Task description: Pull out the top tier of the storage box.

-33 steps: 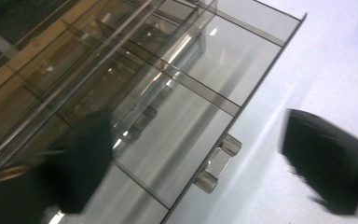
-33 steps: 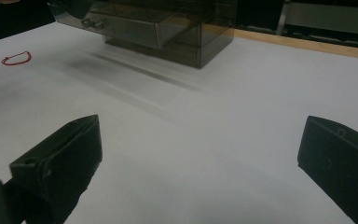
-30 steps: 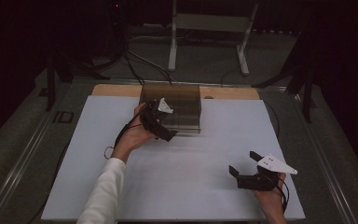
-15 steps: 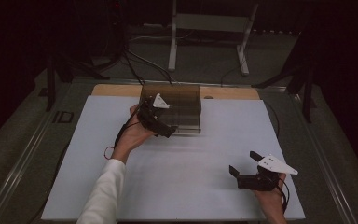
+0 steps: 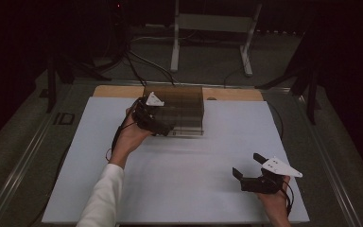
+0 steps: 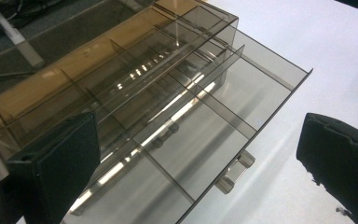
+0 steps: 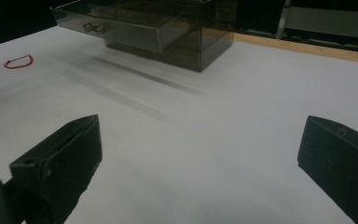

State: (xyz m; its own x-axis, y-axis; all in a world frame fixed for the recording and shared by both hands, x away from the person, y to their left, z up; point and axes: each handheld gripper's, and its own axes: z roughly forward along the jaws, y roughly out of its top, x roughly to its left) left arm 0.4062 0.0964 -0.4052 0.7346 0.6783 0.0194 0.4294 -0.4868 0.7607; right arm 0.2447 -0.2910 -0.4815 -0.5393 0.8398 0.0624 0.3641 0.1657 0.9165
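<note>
The drawer box (image 5: 177, 109), smoky clear plastic, sits at the far middle of the white worktop (image 5: 184, 161), its top drawer (image 6: 200, 140) pulled partly out. The left claw (image 5: 157, 126) hovers at the drawer front, jaws wide apart. The right claw (image 5: 249, 172), also spread apart, rests near the worktop's front right, well apart from the box.

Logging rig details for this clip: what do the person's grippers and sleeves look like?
Both the left gripper and the right gripper are black, with flat rectangular jaw pads and a pale three-cornered plate on top. A dark cable trails from each. The left arm wears a white sleeve.
</note>
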